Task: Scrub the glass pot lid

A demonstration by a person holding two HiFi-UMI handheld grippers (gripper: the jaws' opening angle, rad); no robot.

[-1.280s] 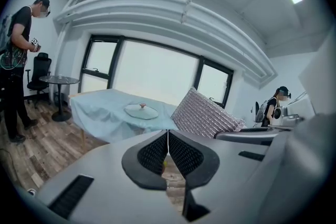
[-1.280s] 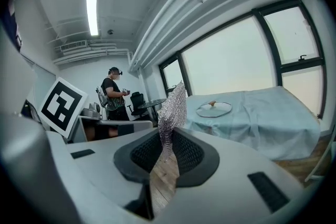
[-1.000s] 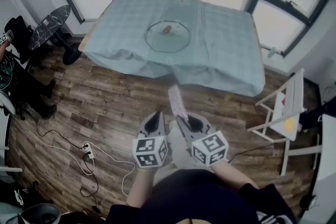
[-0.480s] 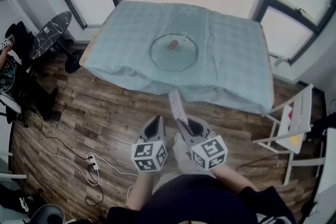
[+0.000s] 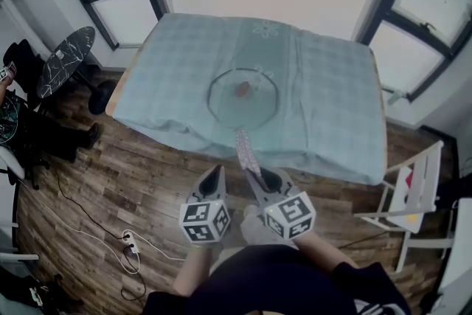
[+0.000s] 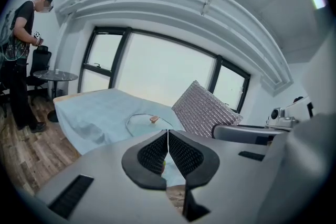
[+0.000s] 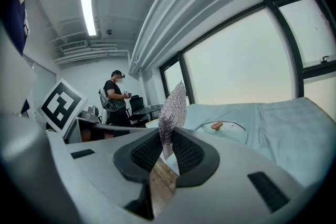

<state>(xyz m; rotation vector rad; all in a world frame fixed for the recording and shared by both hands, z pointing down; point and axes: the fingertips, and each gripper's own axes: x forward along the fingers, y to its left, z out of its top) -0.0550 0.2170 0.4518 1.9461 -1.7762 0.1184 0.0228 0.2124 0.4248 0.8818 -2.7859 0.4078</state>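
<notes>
Left tongs (image 5: 214, 173) are pressed together, empty. Right tongs (image 5: 256, 179) clamp a silvery scouring pad (image 5: 245, 147); the glass pot lid (image 5: 230, 105) lies ahead on the worktop (image 5: 332, 99).

Lid (image 5: 225, 105): clear glossy glass, brown wooden-looking knob (image 5: 243, 89)
Scrubber (image 5: 245, 149): silvery metallic mesh, rough
Tablecloth (image 5: 324, 85): pale blue cloth, matt, creased
Floor (image 5: 110, 166): wood planks, dull sheen
Left gripper (image 6: 168, 132): smooth matt grey plastic, black ribbed pads (image 6: 154, 155)
</notes>
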